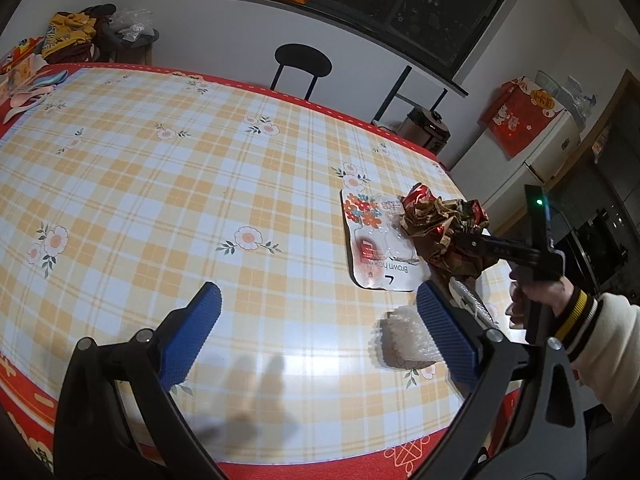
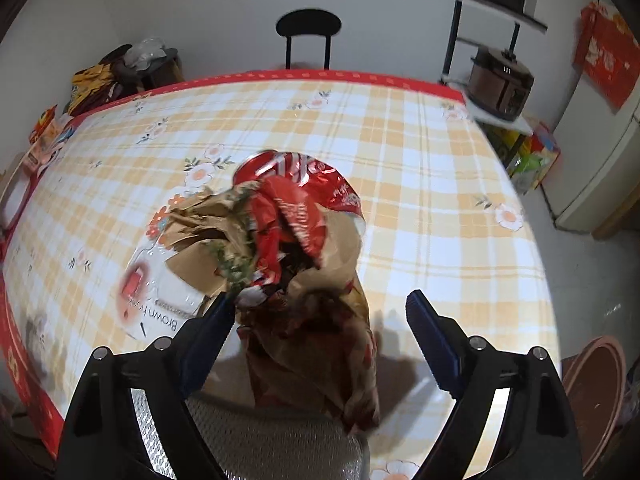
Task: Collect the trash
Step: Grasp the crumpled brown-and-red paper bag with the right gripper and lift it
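A crumpled wad of brown paper and red foil wrappers [image 2: 304, 248] stands between the blue fingers of my right gripper [image 2: 320, 300]. The left pad touches it, while the right pad stands apart with a gap, so the jaws are open around it. In the left wrist view the same wad [image 1: 432, 224] sits at the table's right edge with the right gripper [image 1: 460, 240] reaching into it. Beside it lies a flat "Brown hook" blister pack [image 1: 380, 248]. My left gripper [image 1: 320, 320] hangs open over the checked tablecloth [image 1: 160, 200]. A scrap of bubble wrap [image 1: 404, 340] lies by its right finger.
A silvery padded sheet [image 2: 272, 440] lies under the right gripper near the table edge. A black chair [image 1: 303, 66] stands at the far side. A rice cooker [image 2: 500, 80] sits on a shelf to the right, and a brown basin [image 2: 596, 392] on the floor. Clothes [image 1: 72, 36] are piled at the back left.
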A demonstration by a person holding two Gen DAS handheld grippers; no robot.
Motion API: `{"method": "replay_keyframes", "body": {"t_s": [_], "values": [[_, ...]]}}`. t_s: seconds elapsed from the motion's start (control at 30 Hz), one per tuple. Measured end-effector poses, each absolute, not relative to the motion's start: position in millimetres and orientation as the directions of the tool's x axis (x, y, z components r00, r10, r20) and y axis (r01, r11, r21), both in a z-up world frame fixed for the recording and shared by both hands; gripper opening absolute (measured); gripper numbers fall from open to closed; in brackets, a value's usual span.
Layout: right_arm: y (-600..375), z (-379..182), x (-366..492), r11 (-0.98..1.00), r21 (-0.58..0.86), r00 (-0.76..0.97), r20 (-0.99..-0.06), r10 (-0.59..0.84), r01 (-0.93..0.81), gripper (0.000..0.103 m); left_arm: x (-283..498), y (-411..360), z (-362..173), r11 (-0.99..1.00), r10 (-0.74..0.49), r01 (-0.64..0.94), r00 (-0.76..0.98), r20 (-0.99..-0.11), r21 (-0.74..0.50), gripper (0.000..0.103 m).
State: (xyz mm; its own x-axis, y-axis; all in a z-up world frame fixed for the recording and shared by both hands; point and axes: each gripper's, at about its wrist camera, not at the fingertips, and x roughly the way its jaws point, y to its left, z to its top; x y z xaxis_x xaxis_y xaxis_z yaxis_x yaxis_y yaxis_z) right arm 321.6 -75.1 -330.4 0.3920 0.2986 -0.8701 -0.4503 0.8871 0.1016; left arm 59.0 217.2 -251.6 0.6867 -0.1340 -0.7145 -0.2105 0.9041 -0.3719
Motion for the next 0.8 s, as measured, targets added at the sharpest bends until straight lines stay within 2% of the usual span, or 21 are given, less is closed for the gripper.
{"method": "replay_keyframes", "body": {"t_s": [0.03, 0.07, 0.17, 0.5, 0.8], "values": [[-76.0, -331.6, 322.4, 0.883, 0.127, 0.374, -0.872, 0.317, -0.452, 0.072, 59.8, 216.5, -252.6, 0.903, -0.139, -0.209, 0.684, -0.716, -0.375, 0.096], [-76.4, -333.1, 322.6, 0.877, 0.158, 0.354, -0.871, 0.340, -0.454, 0.062, 61.1, 215.6, -253.7, 0.902, -0.145, -0.207, 0.682, -0.716, -0.379, 0.096], [-76.3, -328.8, 315.1, 0.874, 0.164, 0.362, -0.863, 0.352, -0.458, 0.056, 64.8, 211.7, -254.7, 0.898, -0.168, -0.192, 0.680, -0.713, -0.395, 0.096], [-100.5, -285.0, 281.4, 0.886, 0.207, 0.481, -0.777, 0.407, -0.415, 0.053, 89.5, 180.7, -249.7, 0.902, -0.267, -0.081, 0.668, -0.695, -0.424, 0.088], [-148.8, -253.5, 250.8, 0.922, 0.211, 0.604, -0.704, 0.374, -0.324, 0.053, 106.6, 142.6, -252.4, 0.899, -0.353, 0.023, 0.627, -0.694, -0.437, 0.083]]}}
